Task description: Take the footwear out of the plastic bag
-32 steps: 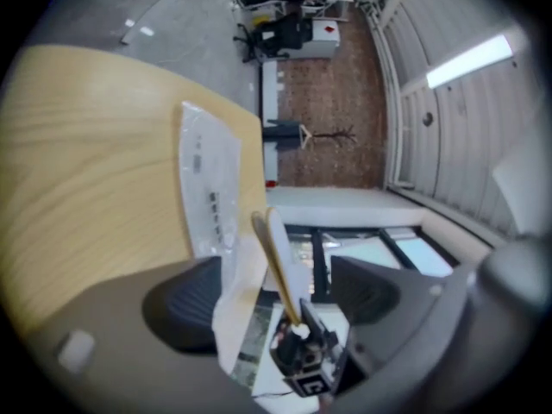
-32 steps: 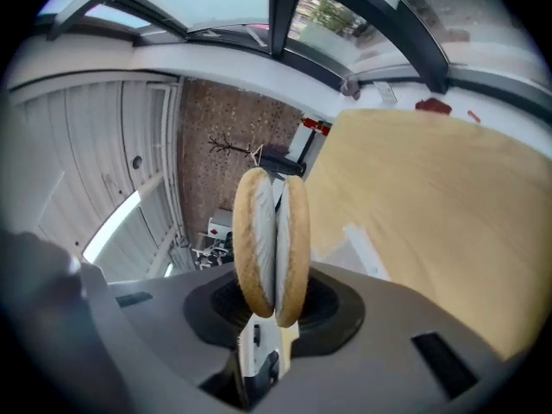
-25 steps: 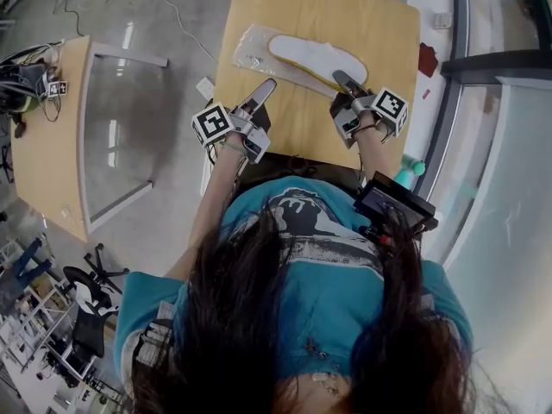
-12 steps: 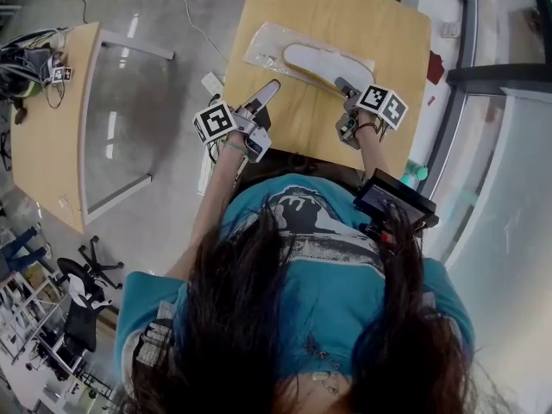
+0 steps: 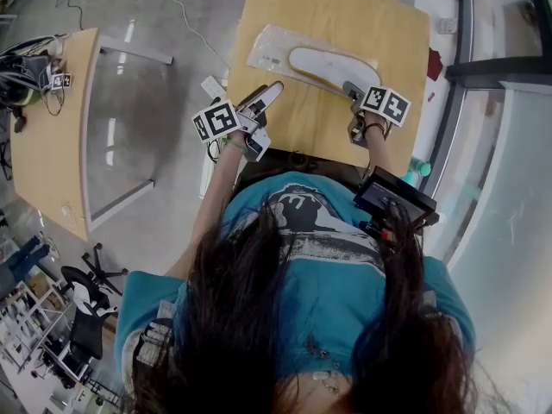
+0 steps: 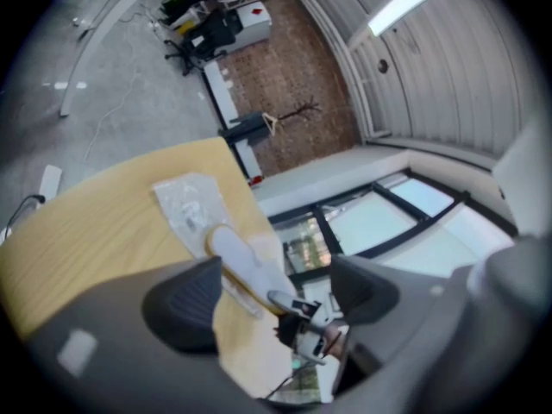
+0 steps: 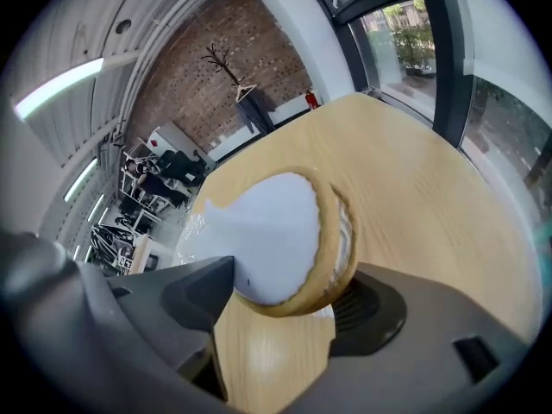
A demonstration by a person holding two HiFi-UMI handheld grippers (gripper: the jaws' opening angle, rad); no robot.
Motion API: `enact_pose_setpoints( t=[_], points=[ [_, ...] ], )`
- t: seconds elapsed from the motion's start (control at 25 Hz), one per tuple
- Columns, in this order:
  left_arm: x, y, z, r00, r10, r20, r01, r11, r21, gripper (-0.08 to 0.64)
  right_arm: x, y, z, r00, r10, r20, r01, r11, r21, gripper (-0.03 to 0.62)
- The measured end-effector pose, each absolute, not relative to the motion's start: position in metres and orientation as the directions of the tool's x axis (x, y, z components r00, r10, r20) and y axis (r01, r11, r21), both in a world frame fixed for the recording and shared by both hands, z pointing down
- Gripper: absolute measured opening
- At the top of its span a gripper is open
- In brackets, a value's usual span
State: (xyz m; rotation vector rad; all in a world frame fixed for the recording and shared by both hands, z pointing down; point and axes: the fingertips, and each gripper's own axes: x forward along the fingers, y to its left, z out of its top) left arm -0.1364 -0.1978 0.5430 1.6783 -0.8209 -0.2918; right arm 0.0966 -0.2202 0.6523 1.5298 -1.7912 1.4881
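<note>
A flat white footwear piece with a yellow rim [image 5: 332, 65] lies on the wooden table [image 5: 345, 7], its far end inside a clear plastic bag [image 5: 269, 52]. My right gripper [image 5: 352, 89] is at its near, heel end. In the right gripper view that heel [image 7: 280, 240] sits between the jaws of my right gripper [image 7: 297, 291], which are opening wide and no longer pinch it. My left gripper [image 5: 263, 97] hovers over the table's near left edge, open and with nothing in it. From my left gripper [image 6: 274, 296] the footwear [image 6: 237, 261] and bag [image 6: 185, 201] lie ahead.
A second wooden table [image 5: 47, 128] with a glass pane [image 5: 121, 119] stands to the left across a strip of floor. Cables lie at its far end. A window frame [image 5: 448, 102] runs along the right. A black device [image 5: 392, 201] hangs at the person's waist.
The right gripper's jaws have spread apart from their hold on the footwear's heel. The footwear has slid a little farther onto the table. The left gripper has barely moved.
</note>
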Motion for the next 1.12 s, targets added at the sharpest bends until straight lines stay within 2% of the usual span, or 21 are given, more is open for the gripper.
enact_pose_setpoints(
  t=[0.12,0.24,0.28,0.4,0.56,0.84,1.12],
  points=[
    [-0.134,-0.2,0.541,0.733,-0.632,0.254,-0.418,-0.123,0.9,0.38,0.102,-0.218,0.652,-0.38,-0.505,0.775,-0.83,-0.184,-0.527,0.311],
    [-0.133,-0.199,0.54,0.744,-0.615,0.259,-0.445,-0.167,0.88,0.379,0.099,-0.22,0.644,-0.476,-0.586,0.656,-0.608,-0.319,-0.727,0.311],
    [-0.133,-0.199,0.539,0.748,-0.614,0.254,-0.44,-0.171,0.882,0.38,0.1,-0.219,0.641,-0.479,-0.603,0.638,-0.579,-0.329,-0.746,0.311],
    [-0.139,-0.199,0.538,0.748,-0.619,0.237,-0.421,-0.167,0.892,0.38,0.107,-0.213,0.637,-0.432,-0.587,0.684,-0.68,-0.287,-0.675,0.31],
    [-0.143,-0.196,0.539,0.75,-0.619,0.231,-0.416,-0.172,0.893,0.38,0.121,-0.202,0.627,-0.404,-0.636,0.657,-0.611,-0.347,-0.711,0.31],
    [-0.14,-0.195,0.538,0.774,-0.597,0.213,-0.412,-0.219,0.884,0.379,0.127,-0.166,0.613,-0.369,-0.662,0.652,-0.598,-0.367,-0.712,0.31],
    [-0.121,-0.194,0.532,0.82,-0.545,0.175,-0.398,-0.324,0.858,0.378,0.109,-0.15,0.577,-0.425,-0.698,0.576,-0.598,-0.261,-0.757,0.308]
  ],
)
